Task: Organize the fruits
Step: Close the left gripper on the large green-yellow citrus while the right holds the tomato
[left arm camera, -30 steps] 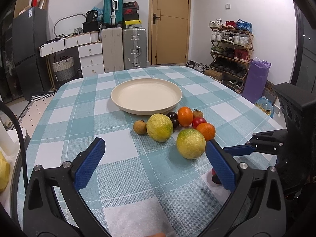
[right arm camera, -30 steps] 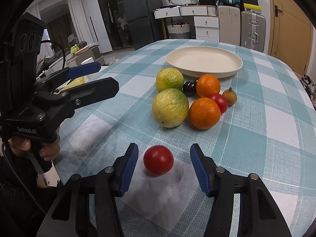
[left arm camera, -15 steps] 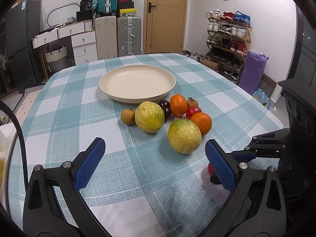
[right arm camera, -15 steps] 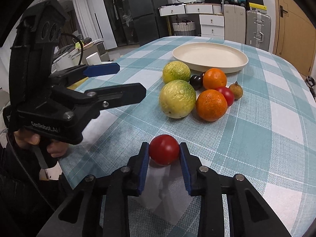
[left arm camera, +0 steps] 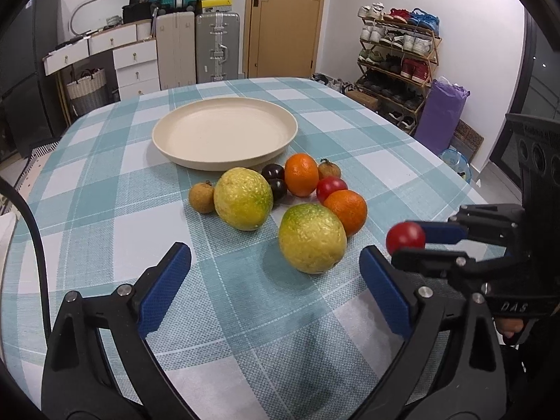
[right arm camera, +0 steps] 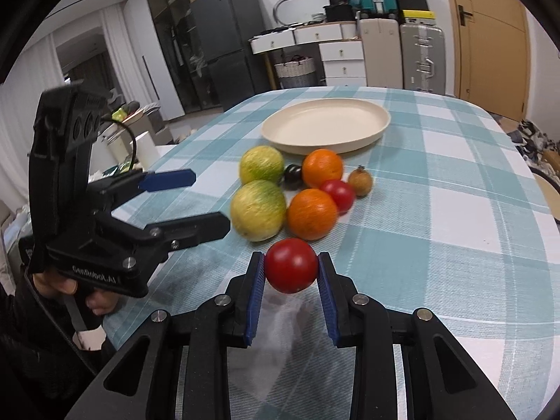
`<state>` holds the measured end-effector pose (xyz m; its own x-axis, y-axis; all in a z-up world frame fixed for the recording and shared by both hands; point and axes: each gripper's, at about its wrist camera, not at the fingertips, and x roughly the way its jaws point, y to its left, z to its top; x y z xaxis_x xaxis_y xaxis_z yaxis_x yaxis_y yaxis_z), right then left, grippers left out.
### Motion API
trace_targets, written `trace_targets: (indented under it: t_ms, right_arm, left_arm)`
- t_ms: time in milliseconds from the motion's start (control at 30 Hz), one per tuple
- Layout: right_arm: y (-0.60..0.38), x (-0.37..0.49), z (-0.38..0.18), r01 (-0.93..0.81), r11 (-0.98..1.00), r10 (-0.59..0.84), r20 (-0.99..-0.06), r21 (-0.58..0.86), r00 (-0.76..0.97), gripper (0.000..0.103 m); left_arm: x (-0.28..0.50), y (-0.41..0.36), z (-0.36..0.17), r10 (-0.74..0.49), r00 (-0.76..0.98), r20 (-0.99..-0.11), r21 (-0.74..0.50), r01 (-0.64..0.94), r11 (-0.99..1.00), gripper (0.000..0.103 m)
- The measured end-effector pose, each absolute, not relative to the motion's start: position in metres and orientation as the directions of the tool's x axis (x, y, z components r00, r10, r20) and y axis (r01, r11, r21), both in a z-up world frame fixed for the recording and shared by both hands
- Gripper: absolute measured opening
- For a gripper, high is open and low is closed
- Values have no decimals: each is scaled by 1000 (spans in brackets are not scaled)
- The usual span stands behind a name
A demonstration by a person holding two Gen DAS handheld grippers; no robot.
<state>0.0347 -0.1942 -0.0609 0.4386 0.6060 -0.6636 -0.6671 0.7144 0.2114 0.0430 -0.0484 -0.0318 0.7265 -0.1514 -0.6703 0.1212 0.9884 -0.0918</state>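
My right gripper (right arm camera: 291, 267) is shut on a red tomato (right arm camera: 291, 265) and holds it above the checked tablecloth; the tomato also shows in the left wrist view (left arm camera: 405, 237). A cream plate (left arm camera: 224, 136) sits empty at the table's middle. In front of it lie two yellow-green citrus fruits (left arm camera: 243, 197) (left arm camera: 311, 238), two oranges (left arm camera: 301, 174) (left arm camera: 346, 207), another red tomato (left arm camera: 331, 185), two dark plums (left arm camera: 273, 172) and two small brown fruits (left arm camera: 201, 196). My left gripper (left arm camera: 276, 280) is open and empty, low over the cloth near the front citrus.
The round table (left arm camera: 105, 189) has a teal checked cloth. Suitcases (left arm camera: 217, 45), white drawers (left arm camera: 134, 63) and a shoe rack (left arm camera: 395, 66) stand behind it. A fridge (right arm camera: 224, 45) stands at the left in the right wrist view.
My right gripper closed on the red tomato and lifted it off the cloth toward the fruit pile. My left gripper moved closer to the fruits and stayed open.
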Motion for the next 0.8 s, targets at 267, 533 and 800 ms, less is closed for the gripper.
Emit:
trace_targets:
  t_ms: [267,533,800]
  right_arm:
    - [-201,51,-58,-639,736,600,-654,224,461,31]
    - [-205,56,-57,-631,740,605,-641,233,473,31]
    - [-207,60,-55,-624,744,605,-634,237,481,31]
  left_arm:
    - [62,-56,-44,-213,659,-721,-148,153,977,77]
    - [74,-65,-47,-256,634,-730,-182,181,967,66]
    - [81,-70,-50,-294,613,-734,-211,207,955,45]
